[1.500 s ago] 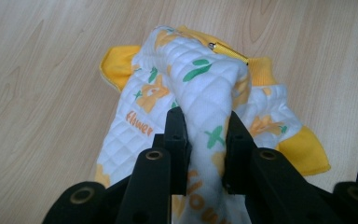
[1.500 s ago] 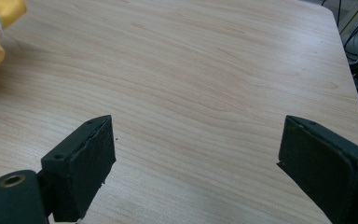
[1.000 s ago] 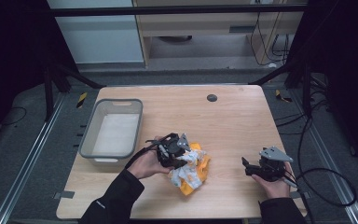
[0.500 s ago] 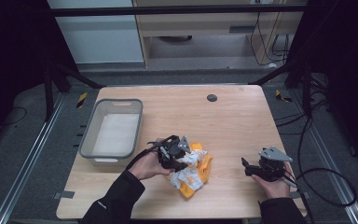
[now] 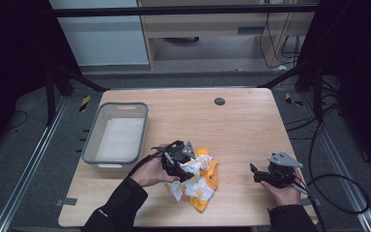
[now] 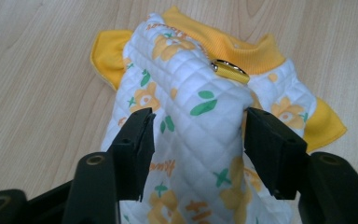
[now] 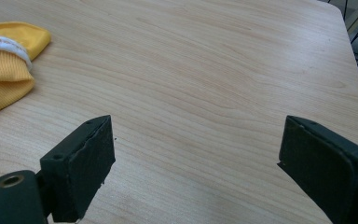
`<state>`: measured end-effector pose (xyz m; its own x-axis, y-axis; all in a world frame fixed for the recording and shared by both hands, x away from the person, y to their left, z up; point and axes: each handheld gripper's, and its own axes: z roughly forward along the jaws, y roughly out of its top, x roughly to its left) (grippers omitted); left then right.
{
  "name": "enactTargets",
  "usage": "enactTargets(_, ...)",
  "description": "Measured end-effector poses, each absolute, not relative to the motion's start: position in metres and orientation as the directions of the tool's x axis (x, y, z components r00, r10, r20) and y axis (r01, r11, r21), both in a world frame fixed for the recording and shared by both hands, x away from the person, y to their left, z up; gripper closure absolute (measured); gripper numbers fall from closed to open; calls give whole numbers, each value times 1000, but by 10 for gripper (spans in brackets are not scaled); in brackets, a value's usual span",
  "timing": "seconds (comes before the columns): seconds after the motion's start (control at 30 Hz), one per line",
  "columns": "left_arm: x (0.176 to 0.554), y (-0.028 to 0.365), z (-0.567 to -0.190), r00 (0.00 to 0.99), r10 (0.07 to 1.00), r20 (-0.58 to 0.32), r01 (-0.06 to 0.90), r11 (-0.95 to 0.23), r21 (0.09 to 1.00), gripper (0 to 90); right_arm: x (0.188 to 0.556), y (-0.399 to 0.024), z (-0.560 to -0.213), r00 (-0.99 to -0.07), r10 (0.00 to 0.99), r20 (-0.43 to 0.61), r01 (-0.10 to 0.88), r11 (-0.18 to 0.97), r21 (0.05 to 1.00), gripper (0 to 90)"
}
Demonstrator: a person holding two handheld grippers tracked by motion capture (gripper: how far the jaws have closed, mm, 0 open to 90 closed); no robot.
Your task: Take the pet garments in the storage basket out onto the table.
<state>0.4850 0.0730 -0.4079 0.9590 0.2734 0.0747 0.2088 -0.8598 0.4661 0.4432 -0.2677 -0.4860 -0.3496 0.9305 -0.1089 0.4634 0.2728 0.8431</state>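
Lying crumpled on the wooden table (image 5: 251, 130) near its front edge, the small white-and-yellow quilted garment (image 5: 198, 178) sits just right of the grey bin (image 5: 117, 136). The left gripper (image 6: 198, 130) has just been opening its jaws, and a raised fold of the garment stands between them, the pads at its sides without squeezing it. Well apart to the right, the right gripper (image 7: 193, 154) hovers over bare wood with its jaws spread wide and nothing between them.

Soft overhead light is falling evenly on the pale tabletop (image 5: 251, 130) while its surroundings are sinking into near-black. Shadows beside the grey bin (image 5: 117, 137) are staying faint. The high view is looking grainy; both gripper views are rendering crisp, glare-free woodgrain.
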Motion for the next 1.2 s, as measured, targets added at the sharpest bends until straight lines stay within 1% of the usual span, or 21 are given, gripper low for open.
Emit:
enactTargets(0.27, 483, 82, -403, 950, 304, 70, 228, -830, 510, 319, 443, -268, -486, -350, 931, -108, 466, 273, 842, 101)
enactTargets(0.6, 476, 94, -396, 931, 357, 71, 246, -762, 599, 250, 443, -267, -486, -349, 931, -105, 467, 270, 842, 98)
enactTargets(0.9, 472, 116, -396, 887, 458, 51, 297, -652, 698, 224, 443, -267, -486, -348, 932, -104, 467, 268, 843, 96)
enactTargets(1.03, 469, 127, -397, 866, 499, 33, 319, -602, 732, 227, 443, -267, -487, -347, 933, -99, 471, 264, 841, 95)
enactTargets(1.2, 464, 139, -399, 843, 536, 33, 321, -553, 768, 235, 443, -267, -487, -346, 933, -102, 470, 266, 842, 94)
